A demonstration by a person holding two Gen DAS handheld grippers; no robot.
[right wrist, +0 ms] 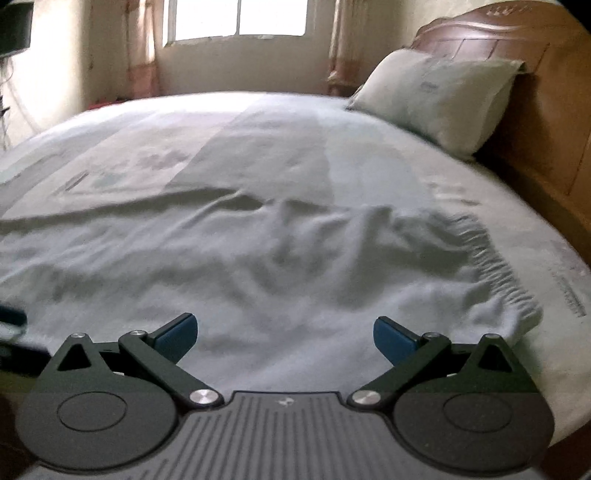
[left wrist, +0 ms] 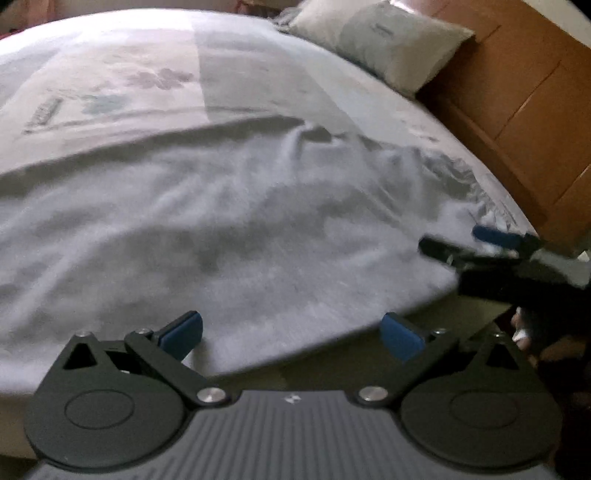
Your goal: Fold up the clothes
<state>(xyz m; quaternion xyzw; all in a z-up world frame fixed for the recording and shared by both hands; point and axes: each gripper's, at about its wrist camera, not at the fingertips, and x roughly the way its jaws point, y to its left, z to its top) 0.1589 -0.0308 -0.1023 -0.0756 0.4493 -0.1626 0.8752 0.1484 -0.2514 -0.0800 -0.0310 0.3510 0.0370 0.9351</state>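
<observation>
Right claw (right wrist: 285,338), black with blue pads (right wrist: 177,338), is standing wide apart over the near edge of a pale grey fringed woven cloth (right wrist: 258,266). Cloth is lying spread and wrinkled on the pale printed bedsheet (right wrist: 258,140). A pale rectangular pillow (right wrist: 439,96) is leaning against the brown wooden headboard (right wrist: 535,110). A bright window (right wrist: 240,18) is showing behind.

Both grippers are showing black linkage arms; the left gripper (left wrist: 291,334) and right gripper (right wrist: 285,334) are wearing blue pads (right wrist: 177,338), silver pivot screws (left wrist: 211,394), round black hubs and ribbed grey bodies.
</observation>
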